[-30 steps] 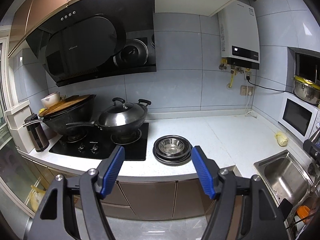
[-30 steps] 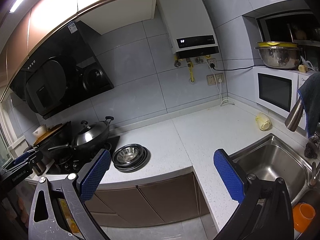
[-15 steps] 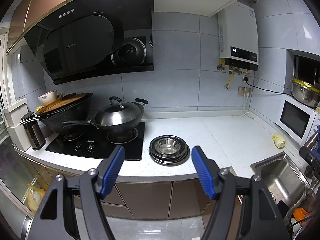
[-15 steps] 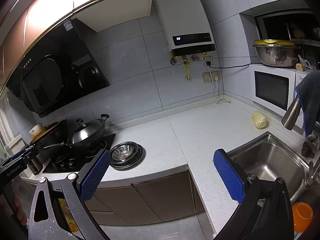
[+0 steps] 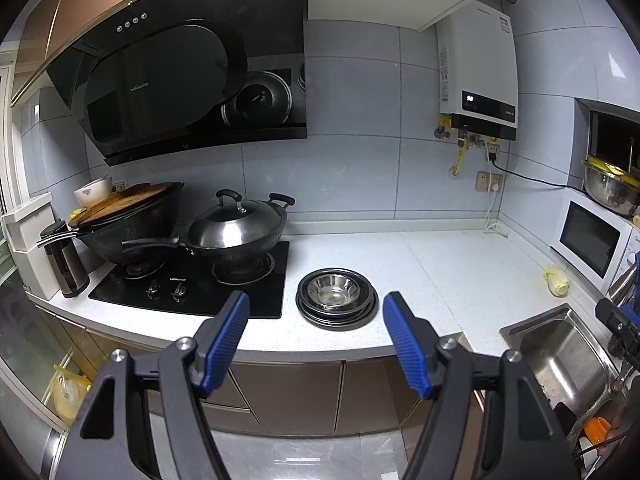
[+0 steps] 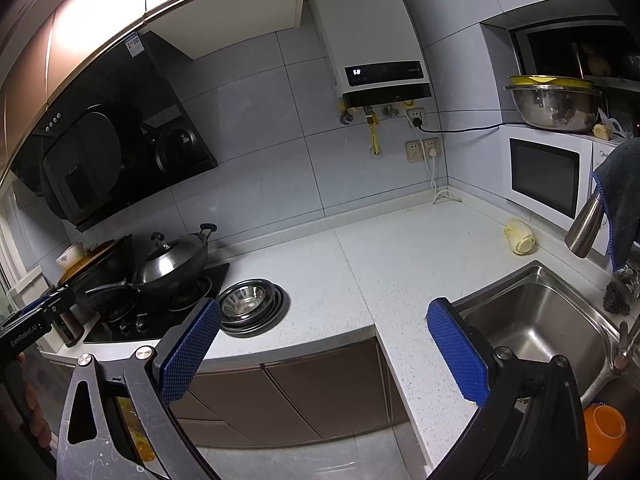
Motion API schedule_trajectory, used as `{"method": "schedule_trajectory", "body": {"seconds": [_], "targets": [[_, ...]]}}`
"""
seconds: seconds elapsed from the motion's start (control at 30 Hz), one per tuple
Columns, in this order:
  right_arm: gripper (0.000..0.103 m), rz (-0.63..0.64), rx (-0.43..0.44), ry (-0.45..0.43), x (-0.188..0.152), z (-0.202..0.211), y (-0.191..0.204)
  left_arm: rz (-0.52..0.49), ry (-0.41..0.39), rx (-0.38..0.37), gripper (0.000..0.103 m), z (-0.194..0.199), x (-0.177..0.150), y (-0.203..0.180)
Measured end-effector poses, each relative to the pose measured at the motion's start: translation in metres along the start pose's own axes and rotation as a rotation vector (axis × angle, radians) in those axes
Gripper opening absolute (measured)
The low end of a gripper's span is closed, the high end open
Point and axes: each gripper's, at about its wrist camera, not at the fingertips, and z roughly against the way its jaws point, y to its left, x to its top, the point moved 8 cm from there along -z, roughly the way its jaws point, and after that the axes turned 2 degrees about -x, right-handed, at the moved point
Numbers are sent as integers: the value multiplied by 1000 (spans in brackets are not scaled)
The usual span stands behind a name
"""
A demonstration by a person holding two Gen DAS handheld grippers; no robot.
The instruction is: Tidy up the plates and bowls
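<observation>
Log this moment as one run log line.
phase: approach | left gripper: open, empty | right gripper: open, empty | stack of bowls and plates: untouched on counter beside stove

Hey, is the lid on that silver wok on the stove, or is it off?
On. The domed lid with its black knob sits squarely over the wok on the stove's right burner, covering the rim all round.
</observation>
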Motion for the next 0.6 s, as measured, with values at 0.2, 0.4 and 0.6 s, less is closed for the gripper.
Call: {"method": "schedule_trajectory", "body": {"seconds": [0.2,0.4,0.6], "targets": [[102,-1,-2,5,-1,-1,-1,9,11,-8,68,-3,0,1],[102,-1,-5,14,-2,-3,-2,4,15,-8,68,-5,0,1],[102,0,-7,15,-3,-4,-2,1,19,-6,68,-7,0,-1]]}}
